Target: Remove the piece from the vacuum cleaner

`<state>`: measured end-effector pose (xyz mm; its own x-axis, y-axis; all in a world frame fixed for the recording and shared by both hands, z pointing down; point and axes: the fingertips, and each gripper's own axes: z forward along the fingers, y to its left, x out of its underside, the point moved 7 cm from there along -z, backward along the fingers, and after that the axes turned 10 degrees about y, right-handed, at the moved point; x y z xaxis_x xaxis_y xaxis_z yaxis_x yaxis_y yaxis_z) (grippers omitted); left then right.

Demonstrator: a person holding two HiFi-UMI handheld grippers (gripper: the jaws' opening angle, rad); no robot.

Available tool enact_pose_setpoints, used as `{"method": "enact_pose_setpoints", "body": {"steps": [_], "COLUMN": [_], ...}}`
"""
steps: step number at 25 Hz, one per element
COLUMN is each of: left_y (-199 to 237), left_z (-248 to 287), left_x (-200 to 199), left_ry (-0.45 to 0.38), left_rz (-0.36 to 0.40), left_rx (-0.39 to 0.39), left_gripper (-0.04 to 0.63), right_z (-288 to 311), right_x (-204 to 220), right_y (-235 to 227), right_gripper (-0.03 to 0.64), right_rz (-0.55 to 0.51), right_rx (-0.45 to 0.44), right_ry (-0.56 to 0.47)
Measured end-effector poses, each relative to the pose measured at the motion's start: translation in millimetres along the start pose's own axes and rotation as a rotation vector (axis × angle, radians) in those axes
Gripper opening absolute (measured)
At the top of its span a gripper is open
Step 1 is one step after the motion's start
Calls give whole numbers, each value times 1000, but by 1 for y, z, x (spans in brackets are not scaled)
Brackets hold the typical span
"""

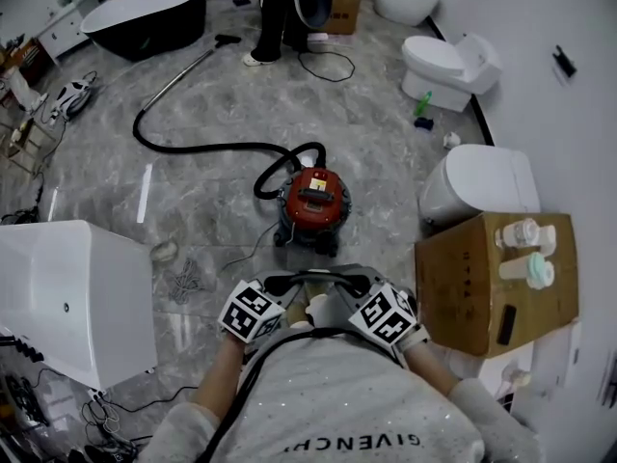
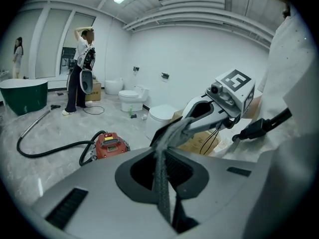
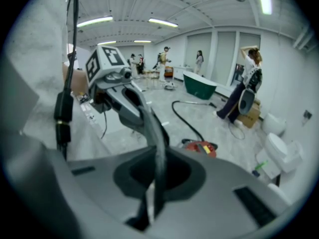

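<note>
Showroom, marble floor (image 1: 386,143). Vacuum cleaner (image 1: 313,199) stands on it, well apart from both claws. Left claw (image 2: 160,156) and right claw (image 3: 159,158): jaws together, empty. Risk: arriving unopened, shoving the canister; hose (image 1: 193,145) snagging.

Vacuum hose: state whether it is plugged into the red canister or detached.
Plugged in: in the head view the black hose curls round and meets the red canister at its side, with no visible gap.

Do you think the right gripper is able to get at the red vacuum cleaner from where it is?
Probably yes: nothing stands between the right gripper and the vacuum cleaner on the floor ahead, though its shut jaws must open first.
</note>
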<state>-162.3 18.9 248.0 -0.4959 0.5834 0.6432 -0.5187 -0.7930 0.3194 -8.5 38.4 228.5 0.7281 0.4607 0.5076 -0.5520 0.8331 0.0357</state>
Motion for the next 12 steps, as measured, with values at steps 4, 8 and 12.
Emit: {"method": "enact_pose_setpoints", "body": {"steps": [4,8,12], "left_y": [-6,-9,-8], "left_z": [-5,-12,-16], "left_x": [2,8,9], "left_ry": [-7,-14,-24], "left_rz": [13,14,2], "left_rx": [-5,-7,-26], "left_gripper": [37,37,37], "right_z": [-5,-6,-5], "right_x": [-1,-2,-6], "right_y": [5,13,16], "right_gripper": [26,26,26], "right_rz": [-9,-23,-43], "right_rx": [-4,-11,-6], "right_ry": [-6,-3,-5]}}
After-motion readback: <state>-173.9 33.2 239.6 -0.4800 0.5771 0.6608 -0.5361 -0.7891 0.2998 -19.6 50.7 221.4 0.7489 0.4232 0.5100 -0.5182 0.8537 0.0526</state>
